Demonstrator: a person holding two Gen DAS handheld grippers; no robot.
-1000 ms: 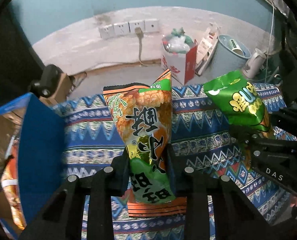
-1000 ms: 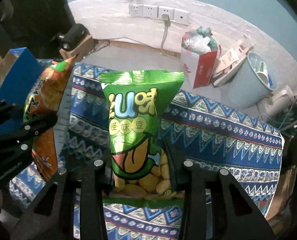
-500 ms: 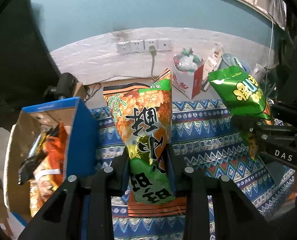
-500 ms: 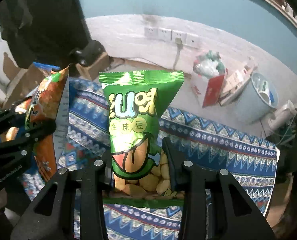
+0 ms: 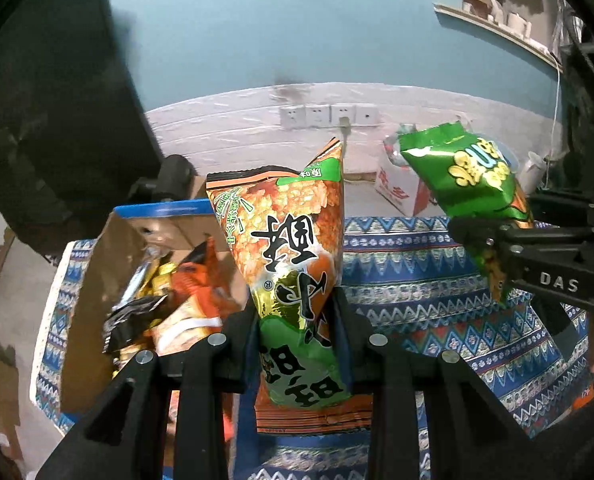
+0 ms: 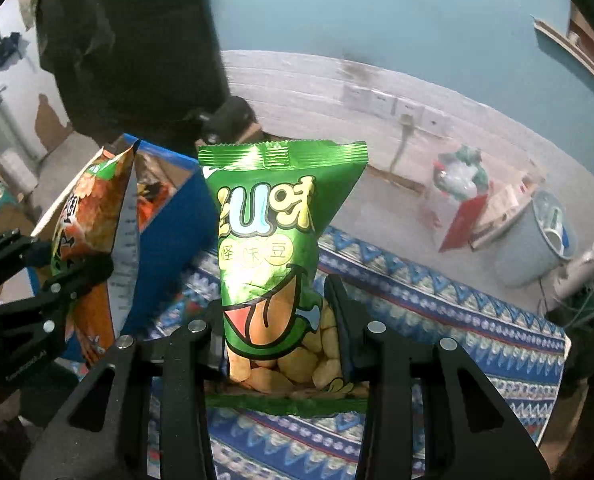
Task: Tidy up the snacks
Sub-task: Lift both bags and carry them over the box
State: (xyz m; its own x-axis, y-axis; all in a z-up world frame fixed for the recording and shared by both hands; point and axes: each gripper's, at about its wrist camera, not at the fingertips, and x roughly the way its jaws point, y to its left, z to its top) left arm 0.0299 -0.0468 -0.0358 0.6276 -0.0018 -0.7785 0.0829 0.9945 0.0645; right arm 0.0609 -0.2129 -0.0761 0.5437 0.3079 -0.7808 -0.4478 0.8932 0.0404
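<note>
Both of my grippers have risen since a second ago, and the cardboard box (image 5: pixel 97 280) now shows its open inside to my left. My left gripper (image 5: pixel 297 320) is clamped on the lower half of the orange snack bag (image 5: pixel 285 240), which stands upright between its fingers, just right of the box. My right gripper (image 6: pixel 275 320) is closed on the green bean bag (image 6: pixel 269 232), also upright, held above the patterned table (image 6: pixel 437 312). The box holds other snack packets (image 5: pixel 165 304). Beyond the table, a blue bin (image 6: pixel 537 240) stands on the floor.
</note>
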